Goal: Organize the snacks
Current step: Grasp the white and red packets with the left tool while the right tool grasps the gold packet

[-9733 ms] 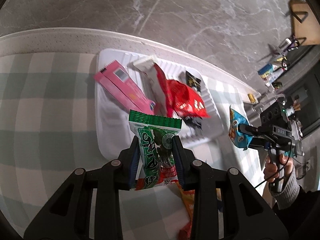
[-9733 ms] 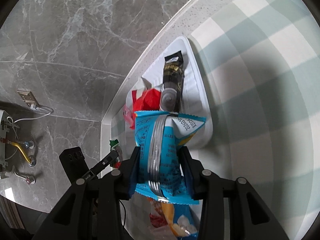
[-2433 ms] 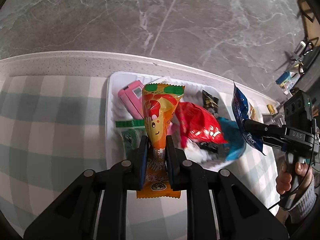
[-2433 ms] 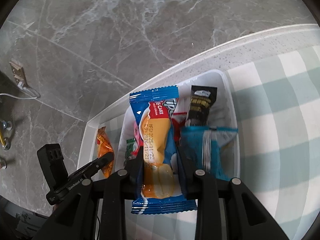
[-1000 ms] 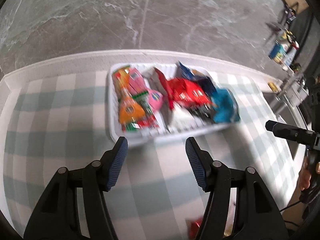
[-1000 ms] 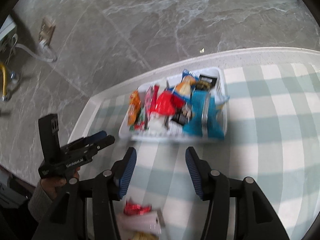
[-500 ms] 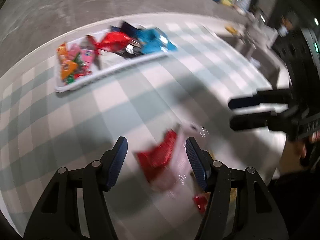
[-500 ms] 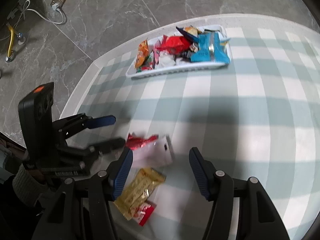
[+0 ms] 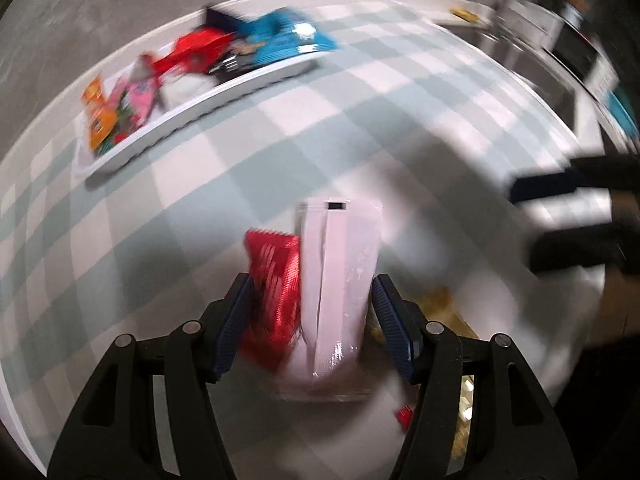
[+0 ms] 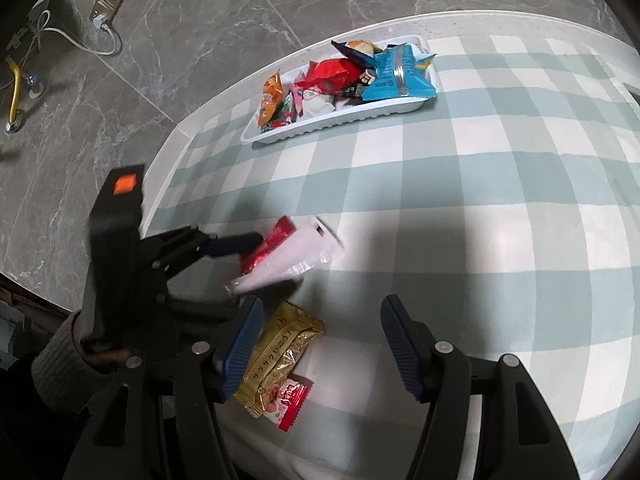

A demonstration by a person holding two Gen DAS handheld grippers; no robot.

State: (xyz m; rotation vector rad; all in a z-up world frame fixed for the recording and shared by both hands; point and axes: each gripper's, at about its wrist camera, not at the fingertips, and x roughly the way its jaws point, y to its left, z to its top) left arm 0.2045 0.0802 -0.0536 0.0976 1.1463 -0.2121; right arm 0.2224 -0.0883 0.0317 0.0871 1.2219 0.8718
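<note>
With my left tool (image 9: 312,320) apart around the pale pouch (image 9: 340,276) near the tabletop's (image 10: 460,208) front edge, and my right tool (image 10: 320,340) apart and empty, having just been opening, I should clamp the pouch alone, clear of the red packet (image 9: 274,280).

a green-and-white checked tablecloth (image 10: 460,168) covers the white speckled tabletop (image 10: 192,128). below lies grey marble-patterned floor (image 10: 192,20), with a brass floor socket (image 10: 110,0) and a white cable (image 10: 92,42).
</note>
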